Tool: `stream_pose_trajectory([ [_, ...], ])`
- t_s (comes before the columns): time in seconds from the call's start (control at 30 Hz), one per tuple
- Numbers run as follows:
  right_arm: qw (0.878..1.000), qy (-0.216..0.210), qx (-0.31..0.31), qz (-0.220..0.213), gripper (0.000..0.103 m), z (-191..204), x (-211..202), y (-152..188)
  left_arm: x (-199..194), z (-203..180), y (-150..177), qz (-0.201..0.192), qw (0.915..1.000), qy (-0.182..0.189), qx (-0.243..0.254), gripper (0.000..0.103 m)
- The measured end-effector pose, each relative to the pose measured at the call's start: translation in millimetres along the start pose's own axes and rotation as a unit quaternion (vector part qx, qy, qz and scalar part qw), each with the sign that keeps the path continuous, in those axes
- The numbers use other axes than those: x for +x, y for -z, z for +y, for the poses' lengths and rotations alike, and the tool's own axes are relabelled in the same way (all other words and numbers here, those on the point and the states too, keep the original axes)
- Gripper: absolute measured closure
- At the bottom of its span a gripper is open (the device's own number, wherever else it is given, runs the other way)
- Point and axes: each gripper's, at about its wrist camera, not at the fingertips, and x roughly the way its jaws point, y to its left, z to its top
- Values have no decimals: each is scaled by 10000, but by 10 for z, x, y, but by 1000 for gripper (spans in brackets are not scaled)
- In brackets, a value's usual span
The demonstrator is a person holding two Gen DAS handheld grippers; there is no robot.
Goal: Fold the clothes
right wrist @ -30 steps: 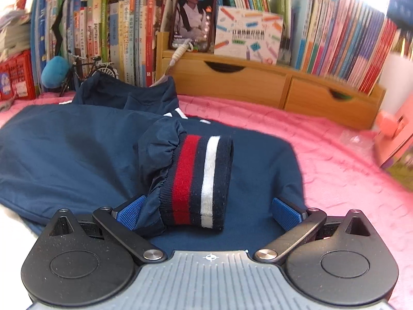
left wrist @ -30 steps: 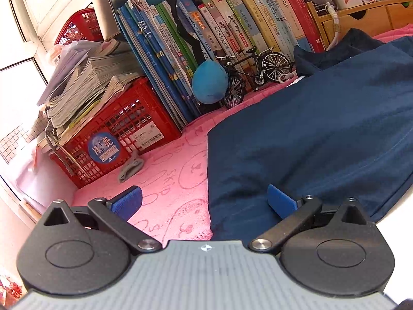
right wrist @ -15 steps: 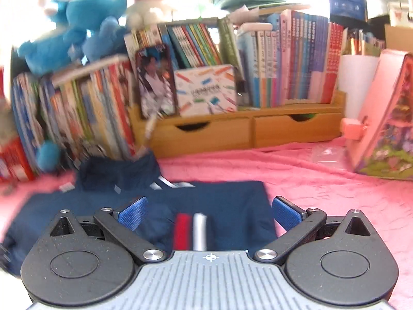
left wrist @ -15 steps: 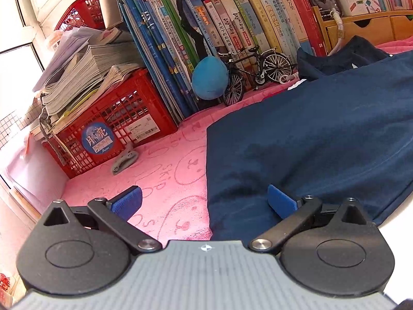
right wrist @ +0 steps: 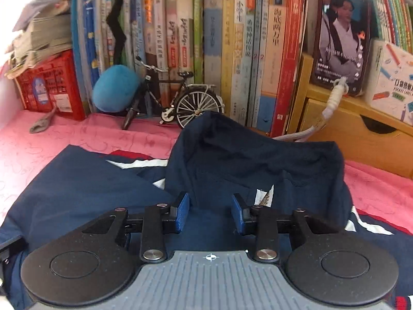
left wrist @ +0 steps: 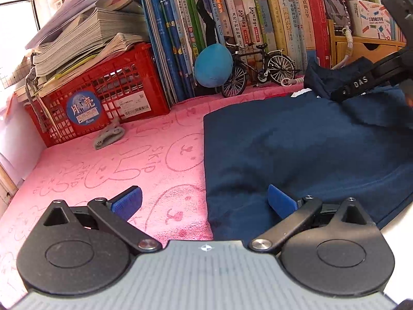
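Since half a second ago the right gripper (right wrist: 210,213) has dropped from a raised, blurred look over the shelf to a low position at the garment's collar end; its blue pads (right wrist: 183,211), then spread wide, now stand much closer, with a narrow gap between them. The striped cuff that sat between the fingers a second ago is gone from that view. The left view has changed little: the left gripper (left wrist: 204,202) has tipped slightly upward, so more of the books (left wrist: 258,18) shows, and the right gripper's black body now enters at the upper right edge. Left gripper held low, level over the pink towel (left wrist: 116,160), fingers spread wide and holding nothing. The navy jacket (left wrist: 304,149) lies flat on the towel; its left edge runs between the left gripper's two pads, so the left pad (left wrist: 127,202) is over bare towel and the right pad is over the cloth. Right gripper angled down at the jacket's hood (right wrist: 255,165), which stands bunched up just ahead of the fingertips; the hood's lower fold sits in the gap between the pads, but whether the pads grip it cannot be told. A white tag (right wrist: 263,196) shows beside the right pad. Behind the hood: model bicycle (right wrist: 178,103), blue plush ball (right wrist: 116,91), red crate (left wrist: 100,100) stacked with papers, wooden drawer unit (right wrist: 358,126).
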Motion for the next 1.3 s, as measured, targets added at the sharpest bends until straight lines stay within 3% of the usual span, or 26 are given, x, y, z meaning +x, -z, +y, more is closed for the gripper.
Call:
stream_pose_trajectory([
  [0.03, 10000, 69, 24, -4, 68, -40, 79, -27, -12, -26, 1, -26, 10000, -60, 69, 0],
  [0.07, 9999, 137, 48, -7, 79, -80, 157, -54, -25, -69, 2, -70, 9997, -165, 189, 0],
  [0.17, 9911, 1322, -117, 57, 76, -153, 333, -173, -61, -202, 10, -208, 9969, -496, 572, 0],
  [0.2, 9902, 1396, -99, -18, 76, -179, 322, -196, -70, -240, 14, -248, 9956, -593, 686, 0],
  [0.3, 9984, 104, 262, -493, 76, -263, 8, -181, -82, -305, 16, -320, 9925, -774, 894, 0],
  [0.4, 9934, -1122, 133, -208, 76, -198, -40, -135, -73, -297, 4, -313, 9927, -768, 881, 0],
  [0.47, 9954, -951, -119, 8, 74, -144, 120, -89, -65, -266, -8, -277, 9941, -697, 783, 0],
  [0.53, 9980, -604, -108, 143, 60, -163, 259, -77, -54, -227, -20, -235, 9956, -611, 667, 0],
  [0.57, 9989, -412, 167, 148, 42, -240, 285, -106, -53, -221, -22, -226, 9959, -592, 641, 0],
  [0.6, 9983, -338, 458, 132, 41, -309, 262, -130, -52, -216, -23, -219, 9962, -575, 620, 0],
  [0.67, 9957, -454, 793, -144, 42, -389, 13, -127, -51, -223, -22, -221, 9961, -583, 625, 0],
  [0.83, 9951, -623, 89, -765, 34, -263, -873, 154, -51, -248, -18, -242, 9954, -634, 682, 0],
  [0.93, 9936, -847, -347, -669, 27, -227, -1245, 457, -55, -266, -18, -261, 9946, -683, 741, 0],
  [1.0, 9944, -701, -701, -364, 27, -212, -1330, 652, -54, -277, -21, -270, 9941, -711, 773, 0],
  [1.1, 9911, 502, -1235, 44, 28, -333, -1185, 962, -52, -274, -26, -267, 9942, -701, 766, 0],
  [1.2, 9882, 1375, -675, 70, 26, -718, -1349, 1040, -49, -255, -31, -251, 9949, -658, 716, 0],
  [1.3, 9955, 830, -2, -460, 25, -975, -1922, 1153, -76, -206, -21, -263, 9964, -564, 581, 0],
])
